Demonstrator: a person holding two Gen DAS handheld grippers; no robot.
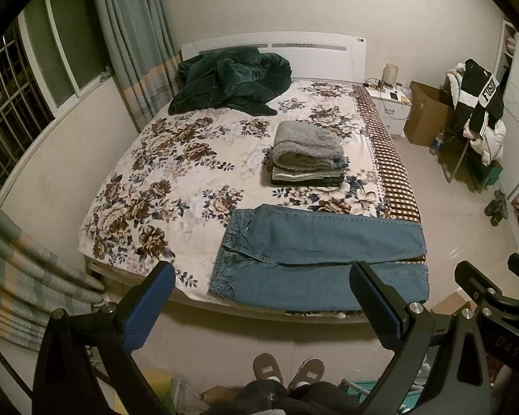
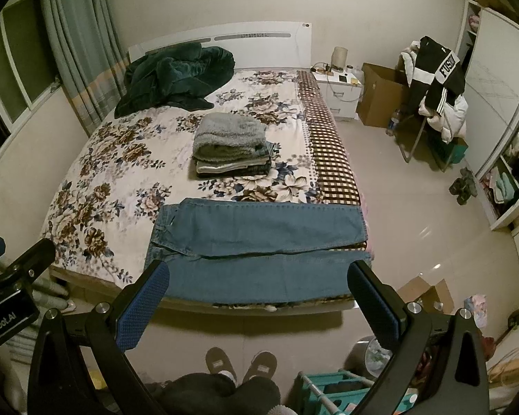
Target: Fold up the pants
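Two claws point(image 1: 263, 306) point(image 2: 257, 304) agape, empty; jeans point(image 1: 315, 259) flat on bed point(image 1: 176, 159).

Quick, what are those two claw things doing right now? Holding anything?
Left gripper: open, holding nothing.
Right gripper: open, holding nothing, short of the jeans.

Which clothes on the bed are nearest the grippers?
The blue jeans, spread flat along the bed's near edge. The folded stack lies mid-bed; the dark green heap sits by the headboard.
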